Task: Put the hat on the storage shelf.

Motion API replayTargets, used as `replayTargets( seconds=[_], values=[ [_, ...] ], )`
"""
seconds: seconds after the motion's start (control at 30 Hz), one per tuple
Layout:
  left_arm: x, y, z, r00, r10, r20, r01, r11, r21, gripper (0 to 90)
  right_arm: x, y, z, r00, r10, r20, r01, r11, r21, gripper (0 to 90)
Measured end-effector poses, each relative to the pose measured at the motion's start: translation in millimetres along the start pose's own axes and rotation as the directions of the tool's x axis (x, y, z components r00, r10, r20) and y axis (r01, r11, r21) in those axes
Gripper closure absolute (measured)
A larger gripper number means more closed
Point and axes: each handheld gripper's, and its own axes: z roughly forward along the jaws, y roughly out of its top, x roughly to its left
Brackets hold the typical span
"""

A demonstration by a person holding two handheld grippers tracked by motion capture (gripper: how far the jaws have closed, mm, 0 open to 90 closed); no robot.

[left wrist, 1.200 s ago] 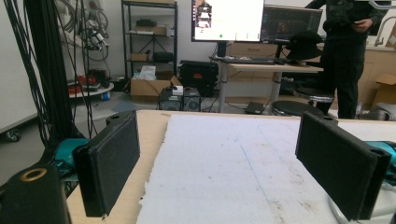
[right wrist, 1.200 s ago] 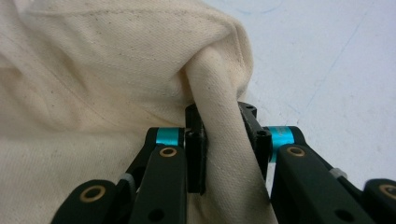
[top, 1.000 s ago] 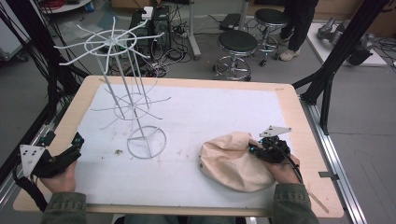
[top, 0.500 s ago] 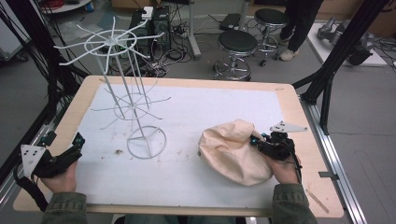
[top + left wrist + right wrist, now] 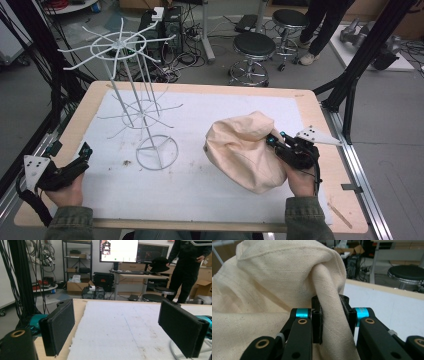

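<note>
You are pinching a fold of the cream cloth hat (image 5: 245, 150) with your right gripper (image 5: 275, 142), and the fingers (image 5: 317, 322) are closing tight on that fold, as the right gripper view shows: the fabric is bunching up between them and draping over both sides. The hat is sitting on the right half of the white mat (image 5: 200, 180) that covers the table (image 5: 310, 105), its far edge lifting off the surface, probably because you are gripping it at the rim and tilting it up. Your right hand (image 5: 300, 180) is reaching in from the near right corner, with the gripper pointing left and slightly away from you into the hat.

Your left gripper (image 5: 75, 160) is resting at the near left edge of the table, well apart from the hat, with its fingers (image 5: 58, 327) standing wide apart and holding nothing. It is pointing toward the white wire rack (image 5: 135, 100), which is standing upright on the left half of the mat. Judging by that layout, the hat is likely meant for one of the rack's arms, and the left gripper is waiting clear of the path.
</note>
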Motion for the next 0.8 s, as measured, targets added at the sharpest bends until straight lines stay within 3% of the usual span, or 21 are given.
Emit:
replayTargets(
  seconds=[0.43,0.8],
  values=[
    [-0.3,-0.1,0.0,1.0000,-0.006,0.002,0.006,1.0000,-0.004,14.1,8.0,19.2,-5.1,0.9987,0.038,-0.033,-0.042,0.990,-0.133,75.4],
    [-0.3,-0.1,0.2,0.9999,-0.010,0.004,0.010,0.9999,-0.005,14.1,13.3,36.5,-5.6,0.9970,0.052,-0.058,-0.063,0.977,-0.202,75.2]
  ],
)
